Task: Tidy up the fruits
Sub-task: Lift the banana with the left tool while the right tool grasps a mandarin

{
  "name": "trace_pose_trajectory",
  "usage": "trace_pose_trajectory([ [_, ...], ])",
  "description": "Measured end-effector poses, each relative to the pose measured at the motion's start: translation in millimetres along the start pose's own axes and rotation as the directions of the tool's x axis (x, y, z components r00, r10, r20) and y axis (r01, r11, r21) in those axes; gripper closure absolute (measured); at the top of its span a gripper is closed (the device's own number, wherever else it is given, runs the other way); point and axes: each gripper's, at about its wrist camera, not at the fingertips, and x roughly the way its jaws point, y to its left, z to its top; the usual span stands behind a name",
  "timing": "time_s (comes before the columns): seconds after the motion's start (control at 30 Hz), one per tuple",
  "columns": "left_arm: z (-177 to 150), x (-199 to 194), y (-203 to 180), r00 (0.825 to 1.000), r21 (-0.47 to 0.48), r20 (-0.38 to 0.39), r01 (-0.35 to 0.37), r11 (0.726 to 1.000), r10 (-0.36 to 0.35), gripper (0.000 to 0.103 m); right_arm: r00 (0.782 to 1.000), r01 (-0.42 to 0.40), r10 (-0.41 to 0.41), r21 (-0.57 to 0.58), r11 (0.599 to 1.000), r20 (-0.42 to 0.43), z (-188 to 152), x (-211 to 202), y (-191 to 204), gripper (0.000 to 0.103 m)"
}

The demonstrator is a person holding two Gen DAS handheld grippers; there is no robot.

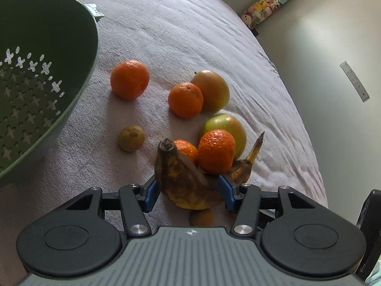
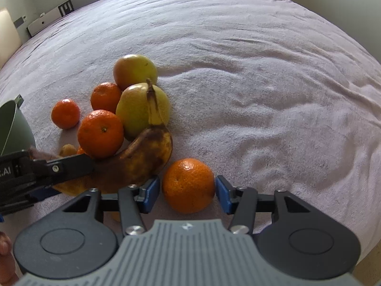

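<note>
Left gripper has its blue pads pressed on the brown banana, gripped mid-body. Banana's long axis curves across the jaws, cut end toward the green colander, stem up and away toward the bedspread's right edge. Right gripper brackets a mandarin; contact unclear. Fruit cluster sits near the bedspread's near-left edge; wide bare bedspread to the right and far side.

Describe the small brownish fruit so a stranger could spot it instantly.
Start at the green colander on the bed cover. Just beside its rim, in front of the lone orange, lies the small fruit. It alone is dull brown-green, smaller than every orange, touching nothing.
</note>
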Motion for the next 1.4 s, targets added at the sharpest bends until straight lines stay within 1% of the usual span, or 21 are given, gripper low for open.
trace_pose_trajectory([
  [0.03, 0, 0, -1, 1.0, 0.013, 0.002, -0.009, 1.0, 0.008, 0.051, 1.0, -0.001, 0.001, 0.001, 1.0, -0.002, 0, 0, 0, 0.054],
  [0.07, 0, -1, -2, 1.0, 0.017, 0.002, -0.003, 1.0, 0.003, 0.053, 1.0, 0.002, -0.002, -0.002, 1.0, -0.004, 0, 1, 0, 0.056],
  [0.17, 1, -5, -1, 1.0, 0.002, 0.0, 0.011, 1.0, -0.011, 0.058, 1.0, 0.007, -0.007, -0.006, 1.0, -0.01, 2, 1, 2, 0.059],
  [0.37, -1, -16, -12, 1.0, 0.029, 0.01, 0.008, 1.0, -0.008, 0.064, 1.0, 0.008, -0.008, 0.005, 1.0, -0.023, 3, -2, 3, 0.059],
  [0.6, -2, -26, -23, 1.0, 0.055, 0.016, -0.018, 0.998, 0.017, 0.065, 1.0, -0.005, 0.005, 0.004, 1.0, -0.028, 2, -9, 6, 0.06],
  [0.8, -5, -37, -26, 1.0, 0.055, 0.023, -0.022, 0.998, 0.021, 0.065, 0.999, -0.02, 0.02, 0.008, 1.0, -0.027, 0, -16, 8, 0.06],
  [0.93, -5, -48, -26, 0.999, 0.046, 0.037, -0.015, 0.999, 0.013, 0.065, 0.999, -0.031, 0.032, 0.003, 0.999, -0.009, -2, -27, 12, 0.06],
  [1.23, -2, -82, -27, 0.994, 0.042, 0.103, -0.025, 0.999, 0.02, 0.065, 0.995, -0.09, 0.09, -0.02, 0.996, 0.05, -2, -52, 28, 0.06],
  [1.4, 2, -105, -21, 0.987, 0.008, 0.156, -0.031, 0.999, 0.029, 0.065, 0.987, -0.13, 0.134, -0.054, 0.99, 0.093, -1, -69, 43, 0.06],
])
